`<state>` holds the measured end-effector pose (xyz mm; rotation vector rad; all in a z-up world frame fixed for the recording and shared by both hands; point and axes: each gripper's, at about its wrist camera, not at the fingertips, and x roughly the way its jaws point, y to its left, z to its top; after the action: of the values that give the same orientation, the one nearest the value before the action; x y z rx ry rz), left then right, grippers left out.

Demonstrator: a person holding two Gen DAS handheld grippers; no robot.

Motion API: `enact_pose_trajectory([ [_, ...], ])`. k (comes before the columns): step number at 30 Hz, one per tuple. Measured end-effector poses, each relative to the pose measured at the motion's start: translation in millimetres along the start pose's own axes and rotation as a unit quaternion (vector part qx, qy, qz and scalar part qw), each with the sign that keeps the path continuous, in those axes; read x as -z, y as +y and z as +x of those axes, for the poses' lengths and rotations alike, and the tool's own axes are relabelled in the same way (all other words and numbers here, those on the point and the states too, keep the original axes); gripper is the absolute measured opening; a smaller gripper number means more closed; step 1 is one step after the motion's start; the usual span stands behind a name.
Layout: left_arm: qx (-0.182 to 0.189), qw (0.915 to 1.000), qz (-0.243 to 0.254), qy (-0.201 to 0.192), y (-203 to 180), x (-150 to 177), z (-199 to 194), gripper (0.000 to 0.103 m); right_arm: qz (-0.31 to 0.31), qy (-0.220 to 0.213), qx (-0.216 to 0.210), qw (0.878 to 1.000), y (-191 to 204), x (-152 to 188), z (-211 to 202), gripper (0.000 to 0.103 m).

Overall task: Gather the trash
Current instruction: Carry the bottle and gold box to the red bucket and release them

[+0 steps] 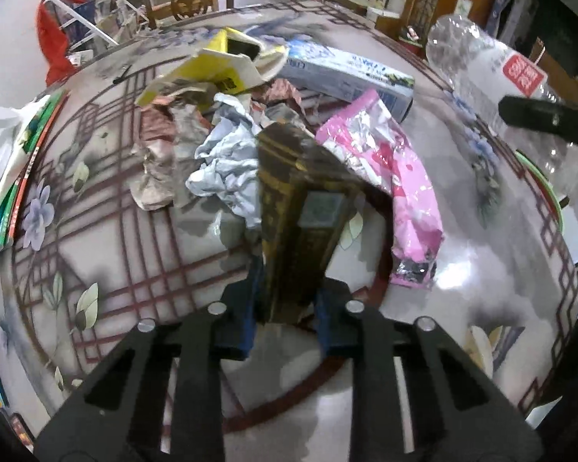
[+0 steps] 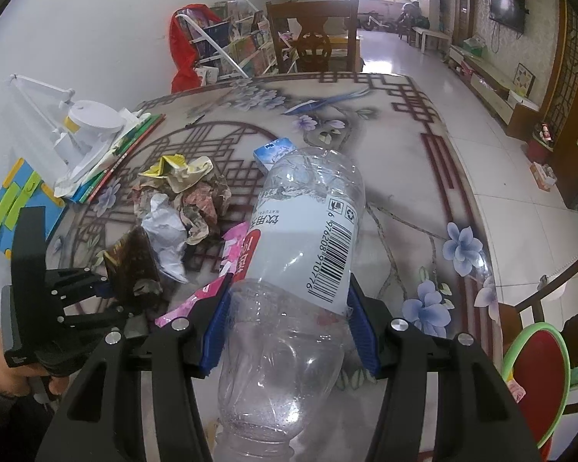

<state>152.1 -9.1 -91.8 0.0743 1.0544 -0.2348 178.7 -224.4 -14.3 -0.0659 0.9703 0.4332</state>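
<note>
My left gripper [image 1: 285, 308] is shut on a dark brown and gold carton [image 1: 300, 208], held above the table; it also shows in the right wrist view [image 2: 133, 265]. My right gripper [image 2: 289, 319] is shut on a clear plastic bottle [image 2: 300, 269] with a white label, lifted off the table; the bottle also shows in the left wrist view [image 1: 493, 73]. On the table lies a trash pile: a pink wrapper [image 1: 397, 181], crumpled white paper [image 1: 227, 169], a torn yellow box [image 1: 219, 65], and a blue-white box [image 1: 350, 73].
The round table [image 2: 424, 200] has a floral, lattice-patterned top. Books [image 2: 123, 146] and a white lamp [image 2: 84, 123] lie at its left edge. A wooden chair [image 2: 316, 34] stands behind it. A red chair seat [image 2: 535, 369] is at right.
</note>
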Motion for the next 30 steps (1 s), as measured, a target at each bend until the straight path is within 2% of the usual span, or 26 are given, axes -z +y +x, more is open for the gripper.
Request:
enact_pose_trajectory([
  [14, 0.040, 0.9978, -0.046, -0.026, -9.6, 6.7, -33.0, 0.021, -0.002, -0.008, 0.003, 1.000, -2.2, 21.9, -24.1, 0.053],
  [23, 0.052, 0.9973, -0.036, -0.038, -29.6, 8.4, -53.6, 0.022, 0.007, -0.013, 0.020, 1.000, -15.4, 44.1, -42.3, 0.053],
  [30, 0.061, 0.9968, -0.019, -0.048, -51.1, -5.2, -64.2, 0.022, 0.021, -0.025, 0.028, 0.999, -33.4, 60.8, -61.8, 0.053],
])
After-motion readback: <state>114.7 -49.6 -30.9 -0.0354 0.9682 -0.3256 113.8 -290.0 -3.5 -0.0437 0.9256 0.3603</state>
